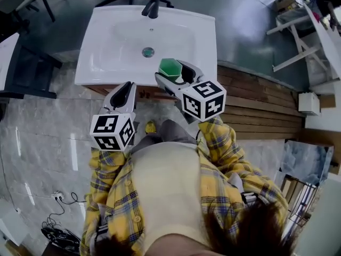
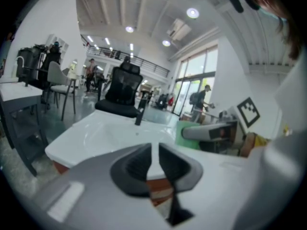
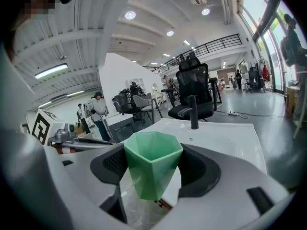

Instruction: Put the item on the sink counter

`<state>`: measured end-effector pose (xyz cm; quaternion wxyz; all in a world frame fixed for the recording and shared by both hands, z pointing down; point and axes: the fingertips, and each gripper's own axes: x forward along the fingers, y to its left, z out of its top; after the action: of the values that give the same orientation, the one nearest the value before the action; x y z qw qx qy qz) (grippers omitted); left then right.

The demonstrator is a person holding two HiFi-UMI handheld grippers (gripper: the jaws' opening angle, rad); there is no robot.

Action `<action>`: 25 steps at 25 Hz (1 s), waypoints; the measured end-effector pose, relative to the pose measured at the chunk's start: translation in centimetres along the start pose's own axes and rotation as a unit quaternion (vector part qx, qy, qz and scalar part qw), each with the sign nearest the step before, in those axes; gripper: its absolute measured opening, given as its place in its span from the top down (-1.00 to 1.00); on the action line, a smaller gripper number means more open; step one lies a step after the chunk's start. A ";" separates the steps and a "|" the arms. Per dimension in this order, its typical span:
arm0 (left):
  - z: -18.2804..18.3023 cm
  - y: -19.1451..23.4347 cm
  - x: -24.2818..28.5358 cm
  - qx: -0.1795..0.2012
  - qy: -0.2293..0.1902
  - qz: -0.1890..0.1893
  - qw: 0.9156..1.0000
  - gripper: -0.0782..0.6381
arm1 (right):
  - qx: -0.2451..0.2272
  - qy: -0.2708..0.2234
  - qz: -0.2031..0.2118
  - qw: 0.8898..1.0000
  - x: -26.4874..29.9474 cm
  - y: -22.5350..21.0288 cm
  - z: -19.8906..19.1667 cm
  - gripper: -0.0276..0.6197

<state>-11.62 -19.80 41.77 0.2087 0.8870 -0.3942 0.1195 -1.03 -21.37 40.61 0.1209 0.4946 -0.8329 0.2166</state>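
Note:
A green faceted cup (image 1: 170,68) (image 3: 152,169) is clamped upright between the jaws of my right gripper (image 1: 172,73) (image 3: 153,169), held just above the near edge of the white sink (image 1: 96,63) (image 3: 230,138). My left gripper (image 1: 122,95) (image 2: 152,169) hangs at the sink's front edge, left of the cup, shut with only a thin slit between its pads and nothing in it. In the left gripper view the green cup (image 2: 184,133) and the right gripper (image 2: 211,133) show at the right.
A black faucet (image 1: 152,4) (image 3: 193,112) stands at the sink's far side, a drain (image 1: 148,52) in the basin. A black office chair (image 3: 194,92) is behind it. Wooden planks (image 1: 261,103) lie to the right, marble floor (image 1: 42,137) to the left.

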 end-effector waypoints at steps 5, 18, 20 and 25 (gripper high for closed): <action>0.3 0.6 1.1 -0.004 0.003 0.002 1.000 0.65 | 0.000 -0.002 -0.006 1.000 1.0 -1.7 0.7 -0.05; 3.0 1.3 7.0 -0.008 0.000 0.025 1.000 0.65 | -0.005 -0.001 0.004 1.000 4.1 -8.2 3.7 -0.05; 3.3 1.3 8.0 -0.008 0.001 0.028 1.000 0.65 | -0.004 -0.001 0.004 1.000 4.7 -9.4 4.1 -0.05; 4.2 1.6 10.4 -0.012 0.002 0.038 0.999 0.65 | 0.006 -0.004 0.009 1.000 5.8 -12.1 5.0 -0.05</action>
<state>-5.71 -29.46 42.44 0.2156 0.8683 -0.4288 0.1248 6.84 -33.31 41.52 0.1130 0.4884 -0.8367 0.2205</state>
